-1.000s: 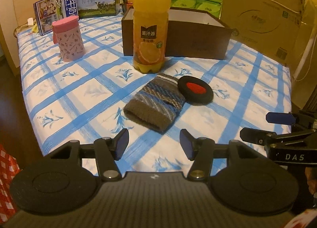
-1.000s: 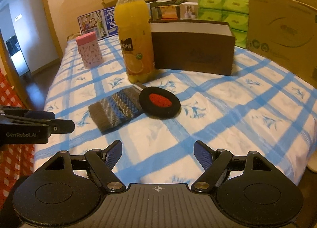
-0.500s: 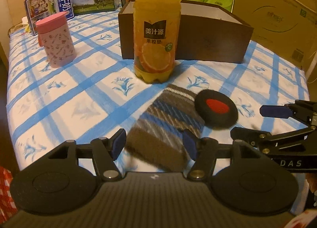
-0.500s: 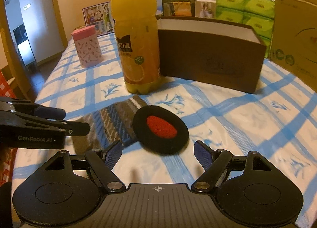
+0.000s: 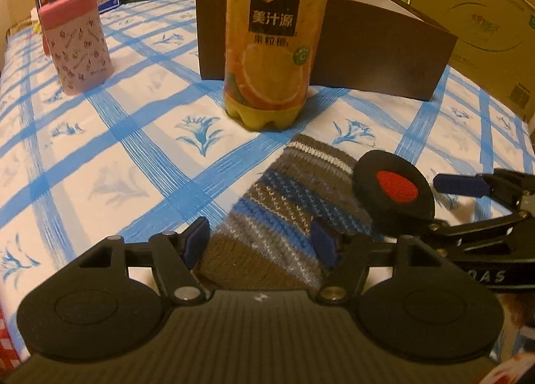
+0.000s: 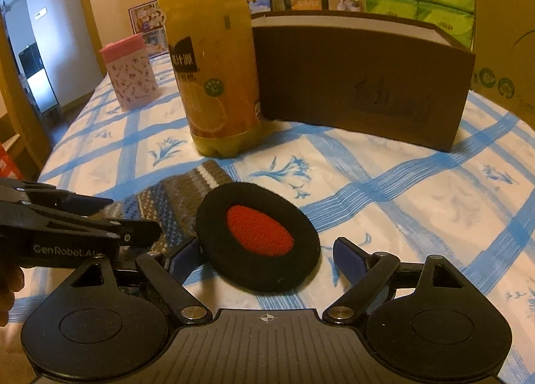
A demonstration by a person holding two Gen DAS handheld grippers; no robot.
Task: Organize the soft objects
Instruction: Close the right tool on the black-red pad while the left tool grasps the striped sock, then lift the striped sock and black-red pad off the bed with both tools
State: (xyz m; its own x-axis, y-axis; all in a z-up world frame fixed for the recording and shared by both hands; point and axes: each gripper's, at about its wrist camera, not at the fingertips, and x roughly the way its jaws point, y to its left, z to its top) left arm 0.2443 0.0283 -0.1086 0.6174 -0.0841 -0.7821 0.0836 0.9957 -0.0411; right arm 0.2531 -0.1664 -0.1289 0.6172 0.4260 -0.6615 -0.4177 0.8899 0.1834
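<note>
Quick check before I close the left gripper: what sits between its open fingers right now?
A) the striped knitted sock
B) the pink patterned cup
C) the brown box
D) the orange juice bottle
A: in the left wrist view the left gripper is open with the near end of the striped knitted sock lying between its fingers, while the orange juice bottle stands farther back on the cloth.
</note>
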